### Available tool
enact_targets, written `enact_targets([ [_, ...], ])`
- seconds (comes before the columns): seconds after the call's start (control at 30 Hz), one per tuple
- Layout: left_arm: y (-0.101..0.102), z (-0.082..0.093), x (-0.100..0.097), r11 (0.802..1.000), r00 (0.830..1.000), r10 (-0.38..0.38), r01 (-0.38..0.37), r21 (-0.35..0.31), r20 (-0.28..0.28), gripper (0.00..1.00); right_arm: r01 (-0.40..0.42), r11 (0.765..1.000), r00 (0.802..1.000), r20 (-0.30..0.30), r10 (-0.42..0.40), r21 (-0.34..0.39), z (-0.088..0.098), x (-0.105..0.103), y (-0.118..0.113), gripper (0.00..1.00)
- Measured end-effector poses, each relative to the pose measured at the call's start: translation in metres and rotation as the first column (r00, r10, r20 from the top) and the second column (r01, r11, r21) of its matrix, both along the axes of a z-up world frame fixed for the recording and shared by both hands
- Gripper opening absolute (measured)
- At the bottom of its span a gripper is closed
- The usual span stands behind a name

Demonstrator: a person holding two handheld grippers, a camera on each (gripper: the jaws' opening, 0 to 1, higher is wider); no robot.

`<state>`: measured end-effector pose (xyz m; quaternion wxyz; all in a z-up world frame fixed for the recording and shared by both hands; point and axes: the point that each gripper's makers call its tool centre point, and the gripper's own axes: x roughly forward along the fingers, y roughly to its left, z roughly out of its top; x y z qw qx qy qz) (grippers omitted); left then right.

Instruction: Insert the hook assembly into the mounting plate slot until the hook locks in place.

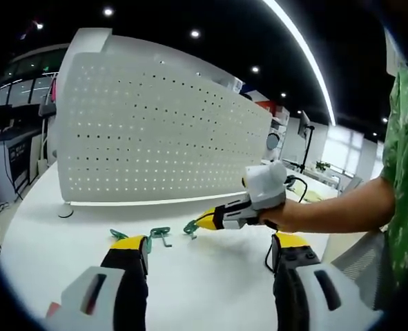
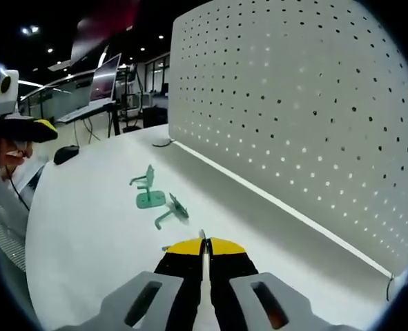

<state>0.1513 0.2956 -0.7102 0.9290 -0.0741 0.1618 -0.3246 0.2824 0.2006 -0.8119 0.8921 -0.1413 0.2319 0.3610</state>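
A white surface (image 1: 190, 276) carries a tall white pegboard panel (image 1: 162, 131) standing upright along its far side, dotted with rows of small holes. In front of the panel lie several small green hooks, apart from the board.

In the left gripper view, the left gripper (image 1: 207, 252) has its yellow-tipped jaws spread wide and holds nothing. Just beyond its left jaw lie two green hooks: one (image 1: 118, 235) flat on the surface, another (image 1: 161, 236) just beside it. Further right, the right gripper (image 1: 205, 221) comes in, held in a person's hand (image 1: 286, 217), with a bare forearm and a green patterned sleeve behind it. Its yellow tips rest right at a third green hook (image 1: 190, 228); from here I cannot tell whether it pinches the hook or only touches it.

In the right gripper view, the right gripper's (image 2: 204, 243) jaws are pressed together with only a thin line between them, and a small pale sliver shows at the tips. Ahead of them lie green hooks: one (image 2: 170, 209) near the tips, another (image 2: 147, 188) a little further off, both on the surface near the panel's (image 2: 300, 117) foot.
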Motion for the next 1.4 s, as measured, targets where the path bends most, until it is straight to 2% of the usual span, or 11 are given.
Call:
enact_targets([
  [0.83, -0.001, 0.004, -0.001, 1.0, 1.0, -0.009, 0.009, 0.008, 0.024, 0.73, 0.005, 1.0, 1.0, -0.006, -0.005, 0.009, 0.017, -0.004, -0.001, 0.0],
  [1.4, -0.003, 0.008, -0.003, 0.999, 0.998, -0.023, 0.021, 0.036, 0.057, 0.72, 0.018, 0.999, 1.0, 0.019, -0.019, 0.03, 0.051, -0.016, -0.002, 0.0],
])
